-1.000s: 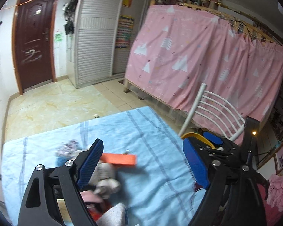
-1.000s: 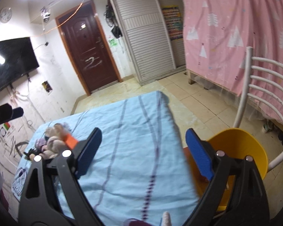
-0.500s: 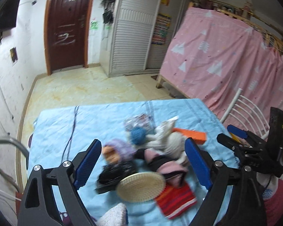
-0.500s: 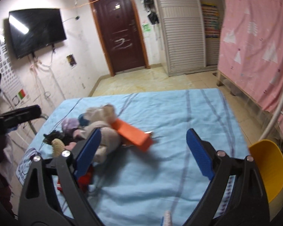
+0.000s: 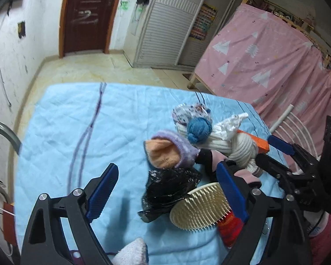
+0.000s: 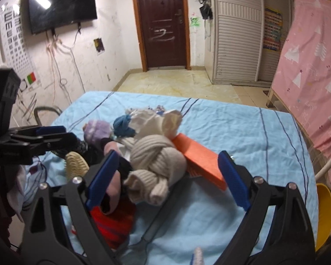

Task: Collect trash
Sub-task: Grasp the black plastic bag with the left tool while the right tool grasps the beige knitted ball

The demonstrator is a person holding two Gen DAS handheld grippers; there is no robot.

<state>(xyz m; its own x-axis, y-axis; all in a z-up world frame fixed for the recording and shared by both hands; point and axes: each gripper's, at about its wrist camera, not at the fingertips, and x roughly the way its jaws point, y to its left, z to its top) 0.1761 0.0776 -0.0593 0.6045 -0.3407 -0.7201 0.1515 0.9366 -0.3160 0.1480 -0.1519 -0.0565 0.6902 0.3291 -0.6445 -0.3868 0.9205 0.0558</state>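
A heap of odds and ends lies on the blue-covered table (image 5: 77, 121). In it are a crumpled black plastic bag (image 5: 167, 190), a crumpled white tissue (image 5: 229, 125) and a printed wrapper (image 5: 187, 112). My left gripper (image 5: 167, 194) hangs open above the black bag and a cream hairbrush (image 5: 200, 209), gripping nothing. My right gripper (image 6: 167, 176) is open over a knotted cream knit bundle (image 6: 156, 156) and an orange box (image 6: 198, 161), without touching them. Each gripper shows in the other's view: the right gripper (image 5: 275, 155) at the right edge, the left gripper (image 6: 55, 135) at the left.
Purple and orange socks (image 5: 170, 152), a blue sock ball (image 5: 198, 129) and a red knit piece (image 6: 112, 225) share the heap. A yellow chair (image 6: 324, 214) with a white metal back stands off the table's right side, before a pink curtain (image 5: 264, 61). A grey metal frame (image 5: 6, 134) stands left.
Both grippers have swung across the table and come nearer to the heap. It was at the side of each view and now sits between the fingers. Both stay open.
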